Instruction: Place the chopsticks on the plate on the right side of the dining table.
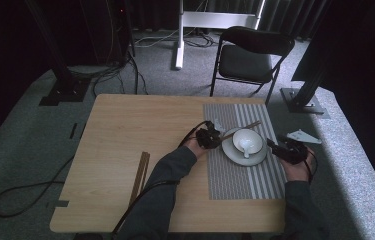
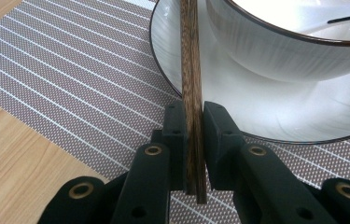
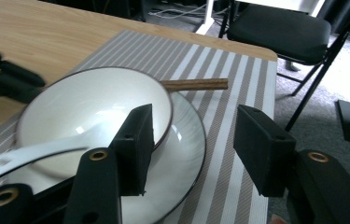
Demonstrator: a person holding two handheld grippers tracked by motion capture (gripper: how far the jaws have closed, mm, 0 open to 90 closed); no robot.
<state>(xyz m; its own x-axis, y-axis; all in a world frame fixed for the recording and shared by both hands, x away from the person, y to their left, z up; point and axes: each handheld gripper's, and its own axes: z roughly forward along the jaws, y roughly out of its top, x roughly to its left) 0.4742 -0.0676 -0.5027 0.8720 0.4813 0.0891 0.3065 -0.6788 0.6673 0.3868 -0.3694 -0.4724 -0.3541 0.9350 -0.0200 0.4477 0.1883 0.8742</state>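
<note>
1. Chopsticks [image 2: 192, 70], a dark wooden pair, are pinched between the jaws of the left tool [image 1: 209, 136]; in the left gripper view we see the black jaws pressed against both sides of the pair, which runs away from the jaws over the rim of the plate [image 2: 275, 116].
2. We place the held chopsticks on the striped placemat [image 1: 245, 175] at the right of the tabletop [image 1: 125, 130]; in the high view they slant from the left tool toward the far right, passing behind the bowl [image 1: 247, 141], and in the right gripper view their far end [image 3: 196, 84] juts out past the bowl's far rim.
3. Bowl and plate are white with a thin dark rim; the bowl stands on the plate, and a white spoon [image 3: 28, 154] lies in the bowl with its handle over the near rim.
4. We see the right tool [image 1: 285, 148] just right of the plate, its jaws spread wide and gripping nothing; in the right gripper view one jaw shows in front of the bowl and plate, the other over the placemat beside them.
5. A second pair of dark chopsticks [image 1: 140, 175] lies on the bare wood at the near left, well apart from the placemat.
6. Beyond the far edge of the tabletop stands a black folding chair [image 1: 252, 57] on grey carpet.
</note>
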